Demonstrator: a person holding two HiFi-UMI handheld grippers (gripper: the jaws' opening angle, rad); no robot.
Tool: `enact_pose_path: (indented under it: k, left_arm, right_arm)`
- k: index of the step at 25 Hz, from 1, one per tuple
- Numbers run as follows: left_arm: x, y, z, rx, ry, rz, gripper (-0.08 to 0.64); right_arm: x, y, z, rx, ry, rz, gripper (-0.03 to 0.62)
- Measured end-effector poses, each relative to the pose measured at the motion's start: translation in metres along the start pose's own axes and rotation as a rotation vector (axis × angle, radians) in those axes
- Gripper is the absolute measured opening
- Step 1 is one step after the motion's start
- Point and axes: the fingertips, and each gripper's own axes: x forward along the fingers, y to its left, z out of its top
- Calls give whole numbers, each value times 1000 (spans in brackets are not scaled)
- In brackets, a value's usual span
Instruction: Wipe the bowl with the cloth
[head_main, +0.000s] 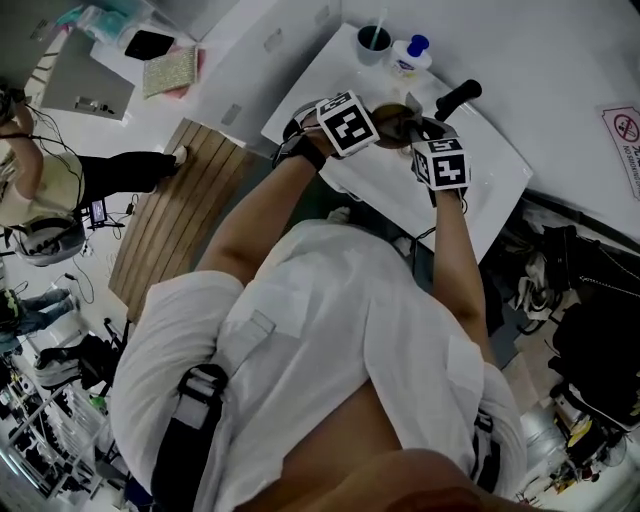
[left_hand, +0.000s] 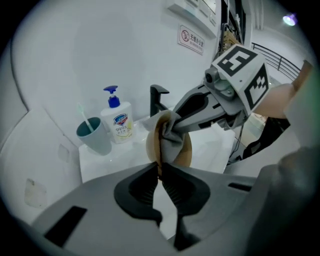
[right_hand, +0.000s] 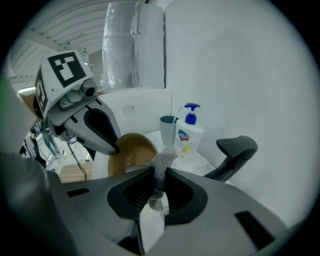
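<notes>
Grips brown bowl (left_hand: 187, 153) by rim in near-closed left gripper (left_hand: 161, 168), on edge over white table (head_main: 480, 170). Pinches grey cloth (right_hand: 160, 167) in right gripper (right_hand: 157, 176), against bowl. Notes soap bottle (head_main: 408, 55) and cup (head_main: 372, 42) at 12 o'clock, wooden floor (head_main: 170, 220) at 8.

A brown bowl (left_hand: 187, 153) is gripped by its rim in the nearly closed jaws of the left gripper (left_hand: 161, 168), while a grey cloth (left_hand: 172, 138) is pressed into it by the right gripper (left_hand: 176, 125). Behind, a teal cup (left_hand: 94, 136), soap bottle (left_hand: 119, 125) and black tap (left_hand: 157, 98) are seen on the white counter (left_hand: 117, 159).
</notes>
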Motion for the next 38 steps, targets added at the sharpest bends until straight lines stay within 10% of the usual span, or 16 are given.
enact_pose_path:
  k: [13,20,28,32,38]
  left_arm:
    - [-1,-21,-7,276,88,-135,41]
    - [-1,3,21,14,-213,19,187]
    - [10,4,25,-319,-371,61,152]
    - [11,14,15,-361,-275,88,98]
    - [6,17,7,-177,-61,70,74]
  right_arm:
    - [-2,25,-3,-320,99,73,64]
    - [-7,-13,-2,94,21,-48,57]
    - [-14,-31,9,537,-179,-85,58]
    - [-8,-19,6,486,-130,-49,60]
    - [-2,-6,5,187,-33,-70,69]
